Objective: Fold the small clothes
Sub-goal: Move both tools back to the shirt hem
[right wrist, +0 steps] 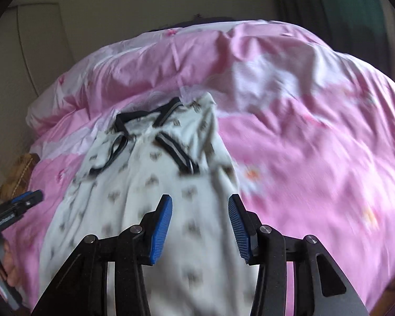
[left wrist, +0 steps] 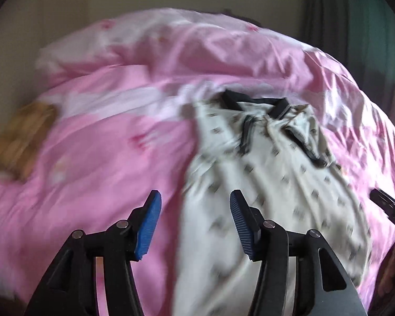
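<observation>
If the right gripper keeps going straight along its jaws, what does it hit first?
Most likely the white patterned shirt lying on the pink duvet: the right gripper, jaws open and empty, points down onto its body fabric. Depth is unclear through the blur.

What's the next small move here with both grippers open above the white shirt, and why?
Probably bring the left gripper down onto the near left edge of the white patterned shirt and pinch it. Both it and the right gripper are open and hold nothing, and the shirt lies lengthwise on the pink duvet, collar far, sleeves already tucked inward.
</observation>
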`<state>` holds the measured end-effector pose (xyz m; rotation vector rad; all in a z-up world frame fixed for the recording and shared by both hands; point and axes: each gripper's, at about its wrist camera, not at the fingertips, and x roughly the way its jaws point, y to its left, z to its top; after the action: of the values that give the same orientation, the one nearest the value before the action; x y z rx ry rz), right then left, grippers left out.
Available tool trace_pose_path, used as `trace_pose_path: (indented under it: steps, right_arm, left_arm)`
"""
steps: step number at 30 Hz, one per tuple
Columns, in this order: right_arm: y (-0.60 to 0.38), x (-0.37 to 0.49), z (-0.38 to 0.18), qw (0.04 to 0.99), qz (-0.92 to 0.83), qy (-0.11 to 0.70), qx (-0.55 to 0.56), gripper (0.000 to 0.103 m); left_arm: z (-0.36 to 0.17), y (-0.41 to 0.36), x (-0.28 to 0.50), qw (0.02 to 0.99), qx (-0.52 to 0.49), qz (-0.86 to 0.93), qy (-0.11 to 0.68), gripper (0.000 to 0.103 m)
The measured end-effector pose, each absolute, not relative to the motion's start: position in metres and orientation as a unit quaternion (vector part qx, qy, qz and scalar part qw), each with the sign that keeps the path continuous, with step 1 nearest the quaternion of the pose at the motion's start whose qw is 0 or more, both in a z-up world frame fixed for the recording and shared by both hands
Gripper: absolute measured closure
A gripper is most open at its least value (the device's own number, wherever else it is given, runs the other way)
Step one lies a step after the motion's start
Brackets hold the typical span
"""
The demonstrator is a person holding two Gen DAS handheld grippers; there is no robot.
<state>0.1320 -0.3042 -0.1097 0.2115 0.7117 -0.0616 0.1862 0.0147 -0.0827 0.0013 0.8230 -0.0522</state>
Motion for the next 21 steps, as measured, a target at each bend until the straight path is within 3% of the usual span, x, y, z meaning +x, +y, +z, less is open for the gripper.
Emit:
trace_pose_path:
  steps: [7, 21]
  right_arm:
    - [-0.304, 0.033, -0.139, 0.932, -0.066, 0.343, 0.099, 0.05]
    - [-0.33, 0.017, -0.179, 0.91, -0.097, 0.381, 0.13, 0.05]
  left_arm:
    - [-0.119, 0.032, 0.087, 0.909, 0.017, 0.006, 0.416, 0.047]
    - [-0.172, 0.024, 0.06, 0.893, -0.022, 0.012, 0.449, 0.047]
